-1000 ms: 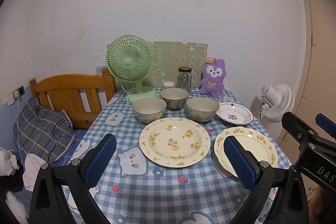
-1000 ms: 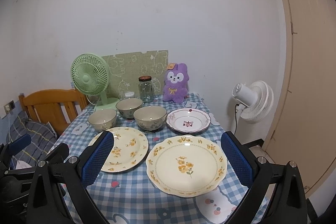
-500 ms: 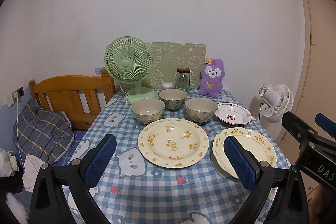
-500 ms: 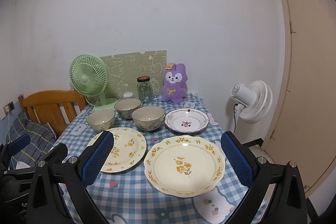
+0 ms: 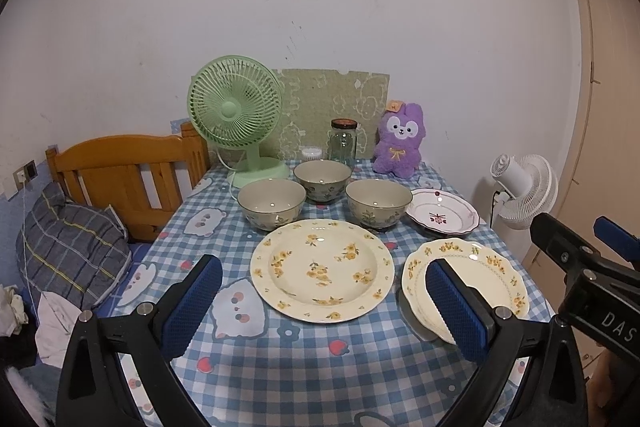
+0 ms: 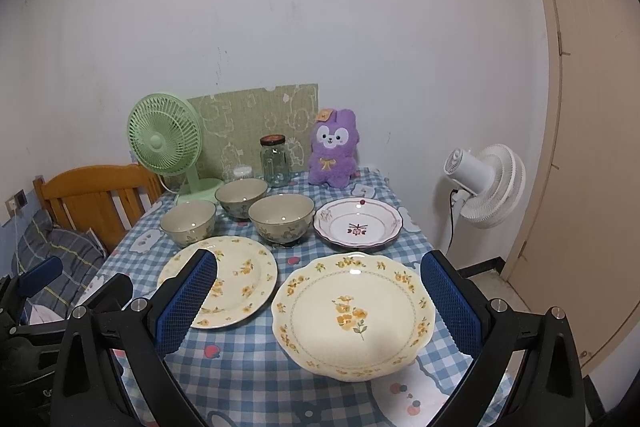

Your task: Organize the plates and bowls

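Note:
On the blue checked tablecloth lies a large round yellow-flowered plate (image 5: 322, 269) (image 6: 234, 281), with a scalloped yellow-flowered plate (image 5: 480, 277) (image 6: 352, 313) to its right. Behind them stand three beige bowls (image 5: 271, 203) (image 5: 322, 179) (image 5: 378, 203) and a white plate with a red motif (image 5: 442, 213) (image 6: 357, 223). My left gripper (image 5: 324, 311) hangs open above the table's near edge, facing the round plate. Open too, my right gripper (image 6: 318, 305) frames the scalloped plate from above. Neither holds anything.
At the back of the table stand a green desk fan (image 5: 236, 119), a glass jar (image 5: 343, 145), a purple plush rabbit (image 5: 400, 143) and a green board (image 5: 336, 107). A wooden bed frame (image 5: 120, 179) lies left, a white floor fan (image 5: 524, 191) and a door (image 6: 588, 131) right.
Both cameras have shifted slightly; the dishes sit a little lower and nearer in each view. Nothing on the table has moved, and both grippers stay open.

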`<state>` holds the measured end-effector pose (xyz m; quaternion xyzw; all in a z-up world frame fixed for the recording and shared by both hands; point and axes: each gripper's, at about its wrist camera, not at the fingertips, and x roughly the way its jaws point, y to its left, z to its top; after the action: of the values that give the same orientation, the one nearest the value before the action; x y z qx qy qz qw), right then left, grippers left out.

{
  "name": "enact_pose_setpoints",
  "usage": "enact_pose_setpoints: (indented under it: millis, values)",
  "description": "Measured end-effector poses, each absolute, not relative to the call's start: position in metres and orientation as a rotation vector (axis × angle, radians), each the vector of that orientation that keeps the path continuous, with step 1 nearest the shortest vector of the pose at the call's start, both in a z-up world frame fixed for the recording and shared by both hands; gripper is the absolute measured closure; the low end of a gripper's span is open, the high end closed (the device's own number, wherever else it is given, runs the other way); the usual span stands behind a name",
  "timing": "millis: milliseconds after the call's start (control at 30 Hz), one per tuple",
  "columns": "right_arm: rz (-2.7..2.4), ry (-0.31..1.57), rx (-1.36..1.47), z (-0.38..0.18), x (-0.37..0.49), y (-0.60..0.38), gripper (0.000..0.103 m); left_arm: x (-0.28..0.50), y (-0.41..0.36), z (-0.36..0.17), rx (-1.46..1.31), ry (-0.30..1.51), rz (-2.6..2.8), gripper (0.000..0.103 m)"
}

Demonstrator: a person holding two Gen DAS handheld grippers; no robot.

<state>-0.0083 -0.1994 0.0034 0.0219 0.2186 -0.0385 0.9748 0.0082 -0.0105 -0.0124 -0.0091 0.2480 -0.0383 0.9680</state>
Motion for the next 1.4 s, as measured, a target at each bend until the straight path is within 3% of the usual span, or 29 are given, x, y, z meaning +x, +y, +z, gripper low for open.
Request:
enact_pose_setpoints:
  millis: [1133, 1400]
  values:
    - [-0.158, 0.693, 0.061, -0.109, 0.099, -0.29, 0.003, 0.113, -0.109, -0.127, -0.012, 0.813, -0.133, 0.014]
    - [-0.208, 0.75, 0.081, -0.13, 0.104, -0.314, 0.004, 0.124, -0.124, -0.146, -0.003, 0.88, -0.12, 0.029]
